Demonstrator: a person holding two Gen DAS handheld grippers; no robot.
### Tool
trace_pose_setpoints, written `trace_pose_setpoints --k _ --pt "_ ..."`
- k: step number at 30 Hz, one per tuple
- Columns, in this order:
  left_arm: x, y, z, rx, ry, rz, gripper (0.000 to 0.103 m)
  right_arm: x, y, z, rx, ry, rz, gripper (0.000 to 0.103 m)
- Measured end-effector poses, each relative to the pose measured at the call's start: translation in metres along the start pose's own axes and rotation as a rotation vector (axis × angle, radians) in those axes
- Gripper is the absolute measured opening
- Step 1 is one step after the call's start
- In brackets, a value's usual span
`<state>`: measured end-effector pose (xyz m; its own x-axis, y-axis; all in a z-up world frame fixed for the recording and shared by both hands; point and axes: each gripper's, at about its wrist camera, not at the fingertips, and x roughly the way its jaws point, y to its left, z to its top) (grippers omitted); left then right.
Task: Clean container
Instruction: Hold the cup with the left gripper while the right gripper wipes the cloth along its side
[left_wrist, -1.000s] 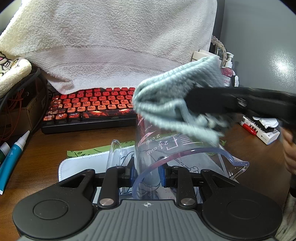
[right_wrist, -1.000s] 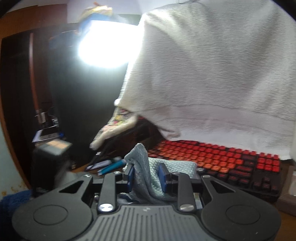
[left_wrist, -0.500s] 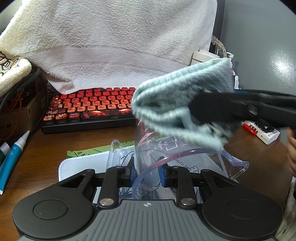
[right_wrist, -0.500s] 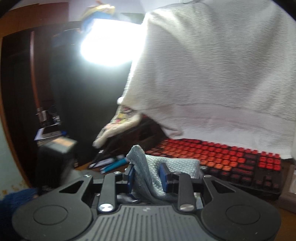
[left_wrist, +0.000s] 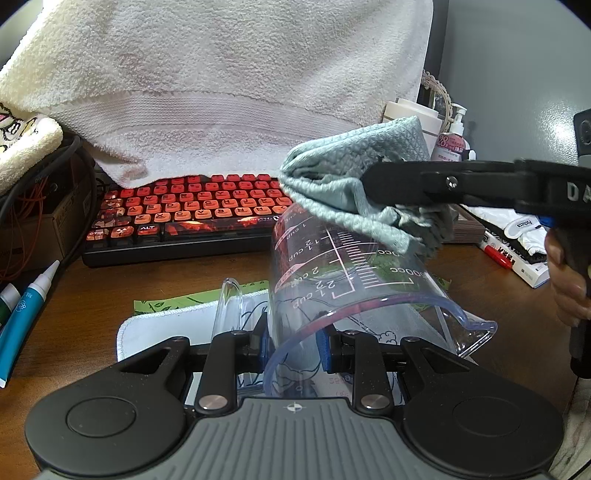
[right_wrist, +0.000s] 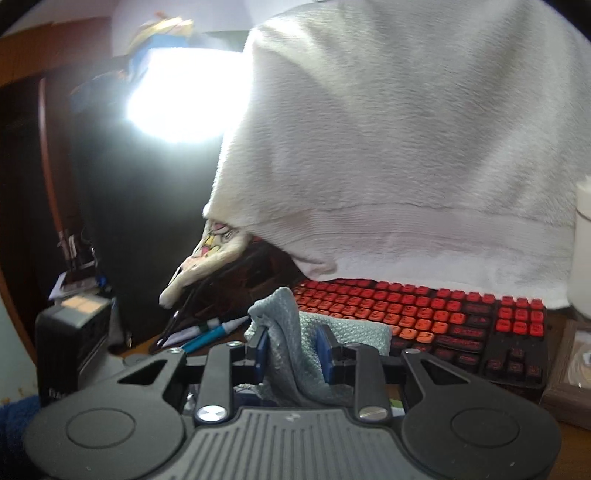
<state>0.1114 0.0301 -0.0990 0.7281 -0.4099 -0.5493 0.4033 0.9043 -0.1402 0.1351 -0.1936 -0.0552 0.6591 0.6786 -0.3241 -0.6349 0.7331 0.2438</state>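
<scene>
The left gripper (left_wrist: 294, 341) is closed tight on the rim of a clear plastic measuring jug (left_wrist: 354, 280). The jug is tipped over on its side, with its open mouth toward the camera and its spout (left_wrist: 476, 328) off to the right. It is held up above a white mat (left_wrist: 159, 328) on the brown desk (left_wrist: 92, 295).

The jug has writing on it. You can read "1 cup", "2 cup" and "2 1/2 cup" along one side. On the other side are numbers that end in "cc", next to a row of little lines.

The right gripper (right_wrist: 291, 349) is closed on a grey-blue cloth (right_wrist: 295, 354). Its blue pads squeeze the cloth from both sides. In the left camera the cloth (left_wrist: 354, 188) sits bunched on the far end of the jug, touching it. The black arm of the right gripper reaches in from the right, with the letters "DA" on it. A hand (left_wrist: 567, 280) holds its handle.

Behind the jug is a black keyboard (left_wrist: 192, 218) with red and orange keys. One key says "ALT". A big white towel (left_wrist: 229, 81) hangs over the back. A pump bottle (left_wrist: 452, 142) has a pink label with "28" on it. A blue tube (left_wrist: 26, 314) lies on the left. A red marker (left_wrist: 496, 253) lies on the right; its writing is too small to read.
</scene>
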Motion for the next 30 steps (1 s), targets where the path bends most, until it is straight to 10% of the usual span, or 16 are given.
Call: trace_pose_setpoints --k 13,30 --pt "0.000 0.000 0.000 -0.003 0.000 -0.002 0.026 -0.002 0.059 -0.003 -0.168 0.064 0.055 0.028" --pt "-0.002 -0.003 -0.001 -0.004 -0.001 -0.001 0.026 0.028 0.027 0.021 -0.215 0.130 0.006 0.026"
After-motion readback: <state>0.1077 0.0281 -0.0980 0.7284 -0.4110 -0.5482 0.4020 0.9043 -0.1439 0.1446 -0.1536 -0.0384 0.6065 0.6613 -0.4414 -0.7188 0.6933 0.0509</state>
